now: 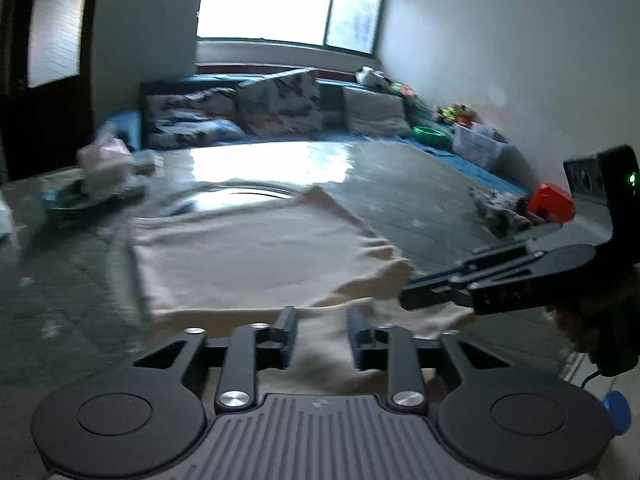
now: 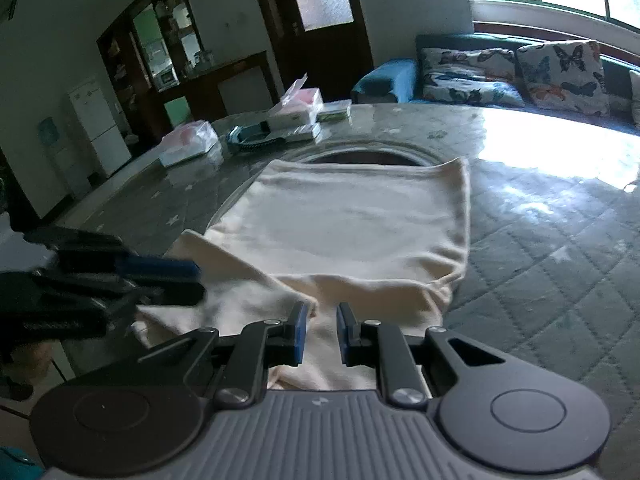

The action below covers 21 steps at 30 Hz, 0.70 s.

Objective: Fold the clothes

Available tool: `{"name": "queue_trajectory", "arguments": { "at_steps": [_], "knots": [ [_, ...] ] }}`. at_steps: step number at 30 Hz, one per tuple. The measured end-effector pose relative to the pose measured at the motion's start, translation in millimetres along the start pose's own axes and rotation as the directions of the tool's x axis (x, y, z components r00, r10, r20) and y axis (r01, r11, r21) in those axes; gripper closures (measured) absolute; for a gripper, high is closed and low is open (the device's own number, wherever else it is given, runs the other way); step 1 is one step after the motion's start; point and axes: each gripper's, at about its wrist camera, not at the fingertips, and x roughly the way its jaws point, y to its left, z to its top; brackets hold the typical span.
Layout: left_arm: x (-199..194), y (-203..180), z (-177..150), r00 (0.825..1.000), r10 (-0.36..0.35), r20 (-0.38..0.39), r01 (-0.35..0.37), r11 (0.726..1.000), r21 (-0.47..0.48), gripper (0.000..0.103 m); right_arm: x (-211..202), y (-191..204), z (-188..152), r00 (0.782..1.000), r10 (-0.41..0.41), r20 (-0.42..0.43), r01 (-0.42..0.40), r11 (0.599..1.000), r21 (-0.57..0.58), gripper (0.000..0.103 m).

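Note:
A cream garment lies folded into a rough square on the grey-green quilted table, with a looser flap trailing toward me. My left gripper stands open over the near flap, and the cloth shows through the gap. In the right wrist view the left gripper reaches in from the left above the flap's edge. My right gripper hovers at the garment's near edge with a narrow gap between its blue pads and nothing pressed between them. Its tip sits by the near right corner.
Boxes and a plastic bag crowd the table's far left. A crumpled cloth and a red object lie at its right. A round glass rim peeks from under the garment. A sofa with cushions stands behind.

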Motion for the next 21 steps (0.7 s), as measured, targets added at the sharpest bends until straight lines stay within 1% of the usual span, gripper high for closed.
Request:
{"name": "queue_trajectory", "arguments": {
  "at_steps": [4, 7, 10, 11, 14, 17, 19, 21],
  "knots": [
    [-17.6, 31.7, -9.1, 0.996, 0.093, 0.013, -0.093, 0.996, -0.013, 0.059, 15.1, 7.4, -3.0, 0.999, 0.018, -0.034, -0.017, 1.000, 0.006, 0.086],
    [-30.2, 50.2, -20.2, 0.991, 0.135, 0.003, -0.135, 0.991, -0.025, 0.055, 24.9, 13.6, -7.2, 0.998, 0.028, -0.059, -0.027, 1.000, 0.004, 0.086],
    [-43.9, 62.3, -33.6, 0.986, 0.165, -0.014, -0.165, 0.986, -0.033, 0.052, 30.7, 18.7, -10.8, 0.997, 0.013, -0.076, -0.014, 1.000, -0.005, 0.079],
    [-44.1, 63.6, -37.6, 0.985, 0.169, -0.027, -0.170, 0.985, -0.034, 0.050, 31.2, 20.0, -11.6, 0.997, 0.003, -0.077, -0.004, 1.000, -0.009, 0.079],
    [-43.8, 67.2, -49.5, 0.981, 0.180, -0.065, -0.183, 0.982, -0.036, 0.049, 30.7, 19.9, -11.9, 0.997, -0.008, -0.079, 0.009, 1.000, 0.006, 0.079],
    [-37.1, 66.8, -56.1, 0.980, 0.176, -0.090, -0.181, 0.983, -0.046, 0.049, 31.9, 22.4, -12.2, 0.996, 0.005, -0.091, -0.004, 1.000, 0.011, 0.079],
    [-33.2, 65.2, -57.5, 0.982, 0.166, -0.094, -0.171, 0.984, -0.055, 0.049, 32.1, 26.6, -12.5, 0.995, 0.011, -0.097, -0.012, 1.000, -0.003, 0.081],
    [-30.6, 62.3, -56.7, 0.983, 0.159, -0.092, -0.164, 0.985, -0.056, 0.048, 31.7, 30.0, -11.2, 0.995, -0.001, -0.095, -0.002, 1.000, -0.021, 0.095]
  ]
}}
